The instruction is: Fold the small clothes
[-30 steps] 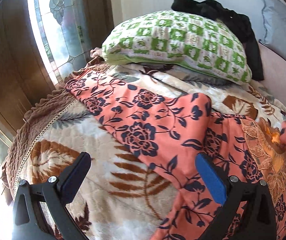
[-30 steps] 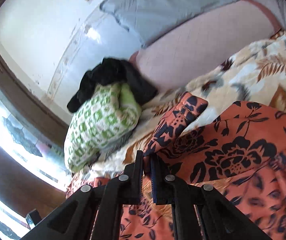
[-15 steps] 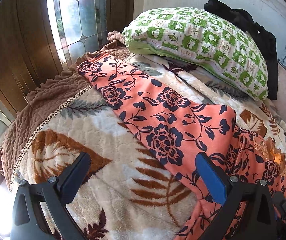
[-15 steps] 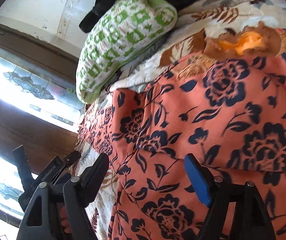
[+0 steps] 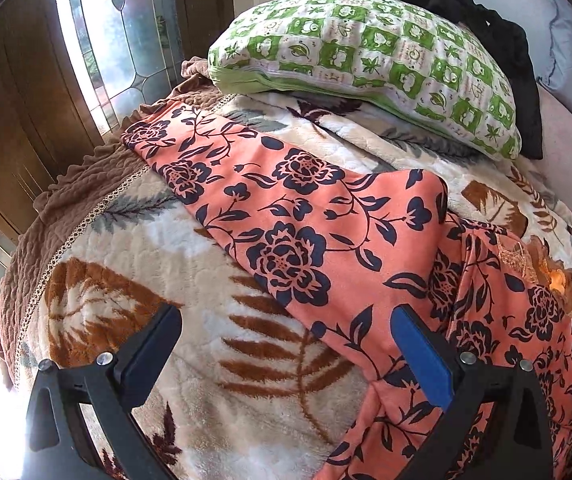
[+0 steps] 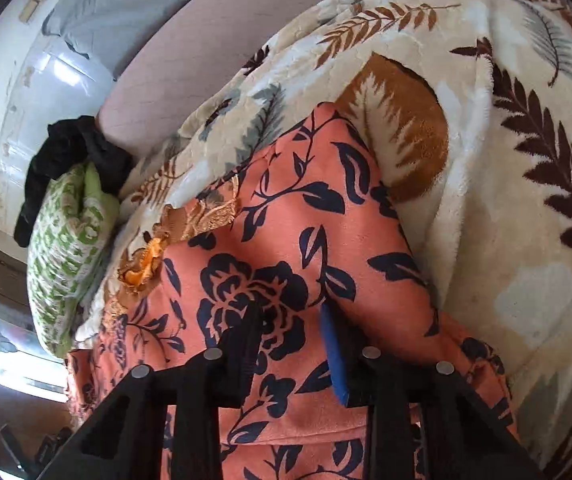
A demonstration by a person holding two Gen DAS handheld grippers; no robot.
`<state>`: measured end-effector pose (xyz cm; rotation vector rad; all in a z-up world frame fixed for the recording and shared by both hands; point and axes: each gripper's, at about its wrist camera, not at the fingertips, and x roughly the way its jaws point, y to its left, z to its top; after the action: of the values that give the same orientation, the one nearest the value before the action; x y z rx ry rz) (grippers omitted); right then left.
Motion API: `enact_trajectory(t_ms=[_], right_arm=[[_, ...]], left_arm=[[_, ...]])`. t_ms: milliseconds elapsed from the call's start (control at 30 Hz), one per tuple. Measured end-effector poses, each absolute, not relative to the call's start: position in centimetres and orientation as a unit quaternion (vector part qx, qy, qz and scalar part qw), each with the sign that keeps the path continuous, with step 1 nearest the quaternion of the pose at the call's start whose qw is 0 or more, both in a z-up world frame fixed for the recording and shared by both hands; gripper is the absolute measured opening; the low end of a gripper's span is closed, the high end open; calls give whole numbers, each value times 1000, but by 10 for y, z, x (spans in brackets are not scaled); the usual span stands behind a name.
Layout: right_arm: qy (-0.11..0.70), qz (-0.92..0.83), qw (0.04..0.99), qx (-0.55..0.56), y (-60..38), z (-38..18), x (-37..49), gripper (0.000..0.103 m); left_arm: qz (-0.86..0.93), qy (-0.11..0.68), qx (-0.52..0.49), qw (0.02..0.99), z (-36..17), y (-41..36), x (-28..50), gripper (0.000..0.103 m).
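An orange garment with dark blue flowers [image 5: 306, 220] lies spread over the leaf-patterned blanket [image 5: 205, 340] on a bed, one long part reaching to the far left. My left gripper [image 5: 286, 312] hovers open just above it, its blue-padded right finger over the garment's near edge and its left finger over bare blanket. In the right wrist view my right gripper [image 6: 290, 308] points down into the garment [image 6: 286, 220]. Its jaws are closing with orange fabric lying between them, and a gap still shows. An embroidered orange patch [image 6: 145, 268] sits to its left.
A green-and-white checked pillow [image 5: 366, 48] lies at the back of the bed with a black cloth [image 5: 486, 20] behind it. A brown quilted bedspread edge [image 5: 45, 220] hangs at the left below a stained-glass window [image 5: 125, 20]. A pink headboard [image 6: 205, 60] runs behind.
My right gripper let go of the fabric it pinched, opened wide, dropped onto the garment's right side and is narrowing again. The left gripper stayed open and barely shifted.
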<state>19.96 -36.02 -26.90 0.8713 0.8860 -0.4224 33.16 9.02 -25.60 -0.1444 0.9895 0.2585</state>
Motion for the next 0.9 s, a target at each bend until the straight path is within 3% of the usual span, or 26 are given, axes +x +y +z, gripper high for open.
enact_trajectory(t_ms=[200,400,600,633,667,700,900], right_arm=[[380,-159,817,404,-344,-240,223,36],[490,-182,801,294,-289,-282,288,37],[478,-135,833,243,-215,-245,319,37],[483,-107,837,234,-192,-242,332,45],[487,-78,839,228,-165,-240,347,67],[488,-47,843,221,-140,-238,358,75],[497,44,860,106,3,-232,401,76]], left_arm=[[140,473,-96,865,-255,109,329,103],[187,477,-139,847,-255,162,326,103],[257,486,-193,813,-262,233,317,103],[263,489,-207,806,-264,243,315,103],[267,492,-223,799,-267,253,313,103],[271,493,-239,791,-270,262,311,103],[264,499,-278,777,-279,283,310,103]])
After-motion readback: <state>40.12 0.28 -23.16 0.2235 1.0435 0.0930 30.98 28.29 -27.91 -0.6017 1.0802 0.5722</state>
